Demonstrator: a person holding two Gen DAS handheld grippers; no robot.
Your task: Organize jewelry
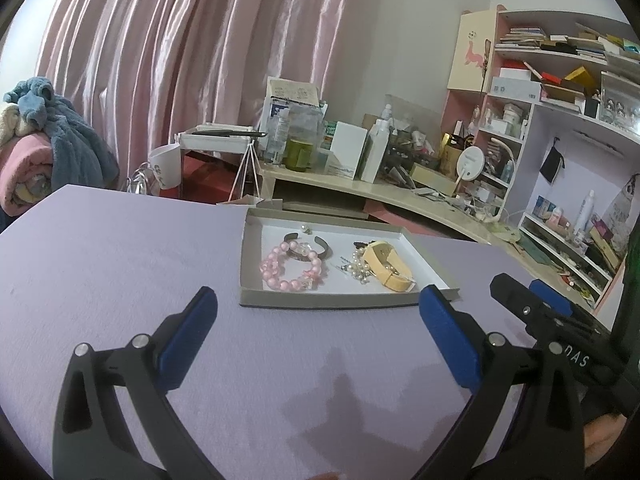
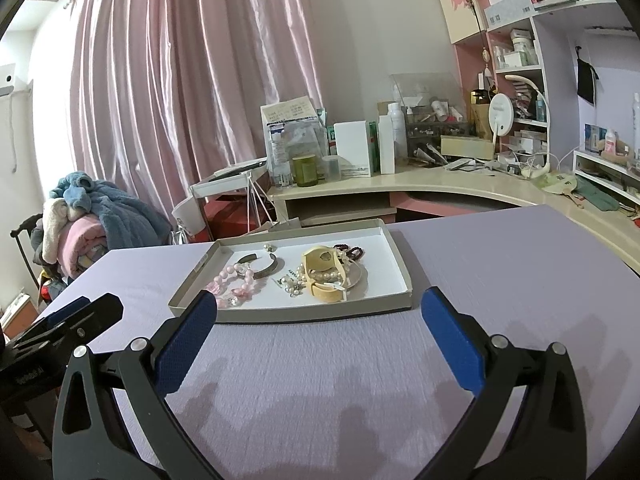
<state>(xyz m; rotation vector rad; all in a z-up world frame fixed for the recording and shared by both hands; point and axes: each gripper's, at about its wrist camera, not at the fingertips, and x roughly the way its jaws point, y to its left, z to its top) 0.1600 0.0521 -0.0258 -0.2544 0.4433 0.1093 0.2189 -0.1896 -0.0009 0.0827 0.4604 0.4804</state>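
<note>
Jewelry: a heap of pieces lies in a shallow grey tray [image 1: 320, 299] with a white floor, seen at the middle of both views.
Pink bead bracelet [image 1: 289, 267]: in the tray's left half, touching a dark open cuff bangle [image 1: 320, 245] just behind it.
Cream strap [image 1: 390, 268]: in the tray's right half, tangled with a white pearl strand [image 1: 360, 266]; from the right wrist view a dark beaded loop [image 2: 354, 251] shows behind the strap.
Small pearl stud [image 2: 269, 247]: near the tray's back wall, apart from the rest.
Left tongs [image 1: 318, 318]: spread wide, blue pads holding nothing, hovering over the lilac surface [image 1: 120, 264]; the tray's near wall sits just past the tips, with the right pad overlapping the tray's near right corner in the frame.
Right tongs [image 2: 320, 316]: also spread wide and empty; the tray lies straight ahead between the two pads, its near wall just beyond them.
Tongs to each other: the right tongs show at the right edge of the left wrist view, the left tongs at the left edge of the right wrist view, side by side and apart.
Edges: the tray sits toward the far edge of the surface, its back wall near that edge.
Open room: bare lilac cloth to the left and right of the tray and all across the lower part of both frames.
Beyond: a cluttered cream desk [image 2: 440, 188] and pink curtain [image 2: 180, 80].
</note>
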